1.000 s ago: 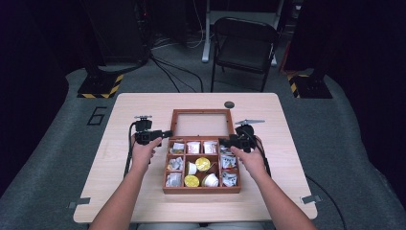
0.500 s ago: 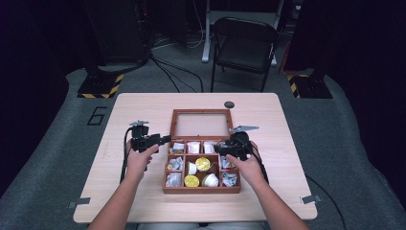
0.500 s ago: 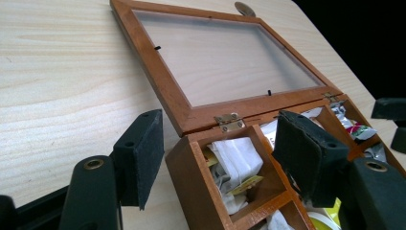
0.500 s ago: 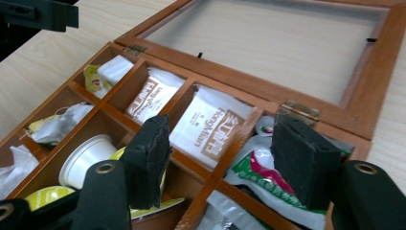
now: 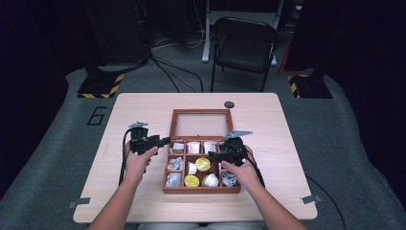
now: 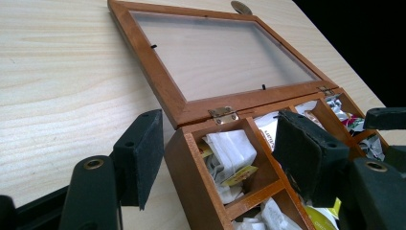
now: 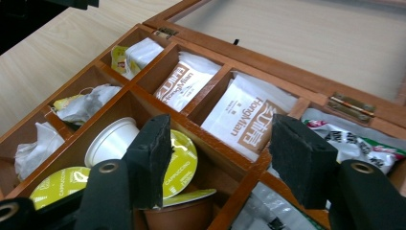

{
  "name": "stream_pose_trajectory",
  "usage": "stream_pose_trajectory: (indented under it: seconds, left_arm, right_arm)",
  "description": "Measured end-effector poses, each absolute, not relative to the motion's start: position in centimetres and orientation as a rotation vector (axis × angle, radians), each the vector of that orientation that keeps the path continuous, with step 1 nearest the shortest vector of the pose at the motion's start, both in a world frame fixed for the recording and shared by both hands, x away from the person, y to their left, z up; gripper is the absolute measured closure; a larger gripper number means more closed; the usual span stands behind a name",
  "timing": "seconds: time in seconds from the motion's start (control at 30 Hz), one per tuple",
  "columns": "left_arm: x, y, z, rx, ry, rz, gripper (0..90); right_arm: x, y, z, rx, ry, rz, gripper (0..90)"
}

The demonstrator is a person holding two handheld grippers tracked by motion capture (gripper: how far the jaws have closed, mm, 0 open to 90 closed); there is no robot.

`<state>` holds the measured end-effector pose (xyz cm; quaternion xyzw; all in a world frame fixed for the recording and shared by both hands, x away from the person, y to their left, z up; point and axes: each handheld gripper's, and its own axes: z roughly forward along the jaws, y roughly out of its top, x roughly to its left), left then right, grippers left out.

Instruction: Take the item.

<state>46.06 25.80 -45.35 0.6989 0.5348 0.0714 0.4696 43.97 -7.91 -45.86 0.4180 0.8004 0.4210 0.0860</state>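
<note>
One box [image 5: 201, 189], four capsules [image 5: 203, 164], two tongs [image 5: 165, 141]

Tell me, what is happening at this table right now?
A person holds a gripper in each hand over an open wooden box, its glass lid laid back flat on the table. The left gripper straddles the box's left wall with nothing clamped. The right gripper hovers with parted jaws over the compartments of coffee capsules and sachets, gripping nothing.

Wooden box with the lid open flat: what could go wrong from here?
The left hand-held gripper straddles the wooden box corner wall with jaws apart; closing could shove or tip the box. The right hand-held gripper hangs over a divider, so it might pinch wood instead of the coffee pod.
</note>
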Motion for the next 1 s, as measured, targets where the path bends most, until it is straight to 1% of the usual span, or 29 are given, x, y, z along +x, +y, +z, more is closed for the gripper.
stream_pose_trajectory:
  seconds: [0.43,0.67,0.77,1.0]
  left_arm:
    - [45.8,26.0,-45.2,1.708,1.305,0.187,34.4]
    - [45.8,26.2,-45.1,1.699,1.312,0.187,34.4]
    - [45.8,26.1,-45.1,1.696,1.309,0.184,34.5]
    - [45.6,26.2,-45.0,1.687,1.316,0.186,34.5]
  right_arm:
    - [42.8,-5.4,-46.9,1.172,2.516,1.203,38.9]
    - [42.8,-4.8,-47.8,1.171,2.573,1.138,37.2]
    - [42.7,-4.7,-48.0,1.161,2.576,1.114,35.1]
    - [42.6,-4.3,-48.3,1.187,2.597,1.069,34.8]
